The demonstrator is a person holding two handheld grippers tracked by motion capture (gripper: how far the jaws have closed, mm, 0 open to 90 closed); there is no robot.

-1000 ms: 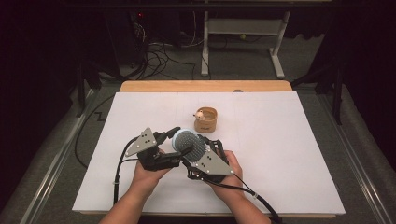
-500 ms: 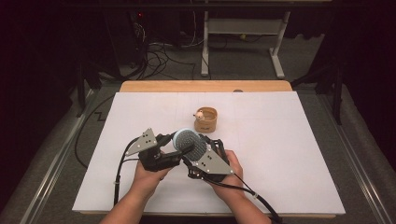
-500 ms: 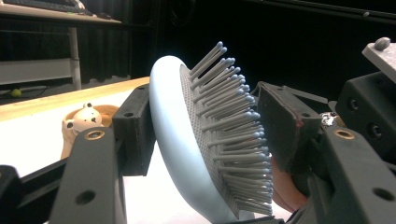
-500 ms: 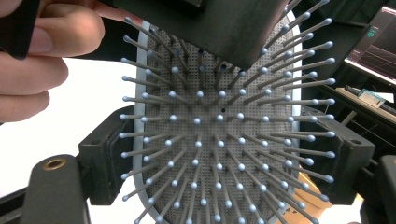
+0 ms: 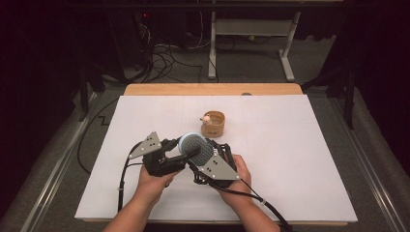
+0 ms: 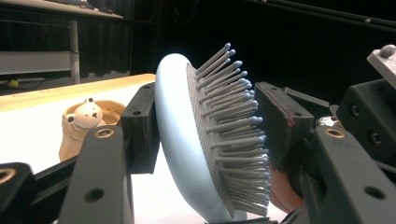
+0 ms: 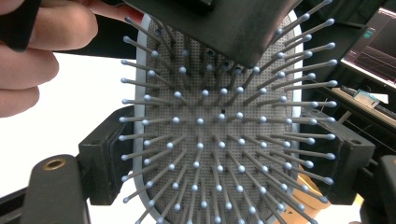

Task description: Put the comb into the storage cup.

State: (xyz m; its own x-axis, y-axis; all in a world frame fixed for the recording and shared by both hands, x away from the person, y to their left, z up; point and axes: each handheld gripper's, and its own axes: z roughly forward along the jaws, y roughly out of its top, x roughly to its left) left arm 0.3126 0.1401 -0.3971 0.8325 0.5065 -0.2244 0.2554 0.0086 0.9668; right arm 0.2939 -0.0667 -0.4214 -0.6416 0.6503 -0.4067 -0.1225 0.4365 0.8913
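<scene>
Counting what's on the table is quick: one pale blue oval hairbrush with grey ball-tipped bristles (image 5: pixel 196 146), one small tan wooden cup with a little white bear figure on its rim (image 5: pixel 213 123), and two hand-held grippers, one in each of the person's hands.

That brush sits up off the big white sheet covering the table (image 5: pixel 300 159), near the front middle, caught between both grippers. Its bristle face is tilted, pointing toward the person's right side.

Left gripper (image 5: pixel 180 153) comes in from the left in the high view. Its jaws have just been closing, with the brush head between them. In the left gripper view you can see one black pad flat against the smooth blue back (image 6: pixel 175 135) and the other pad pushed into the bristle tips, so it's clamped across the thickness of the head.

Right gripper (image 5: pixel 202 157) comes in from the right, with its grey three-cornered plate on top. In the right gripper view its two black jaws sit on either side edge of the bristle pad (image 7: pixel 219 126), pinching the head across its width. The left gripper's jaw also shows at the top there, pressing down on the bristles, with fingers (image 7: pixel 28 60) at the upper left.

Bear cup stands alone, upright, just behind the brush toward the far edge, not touching anything. One cup, one bear.
</scene>
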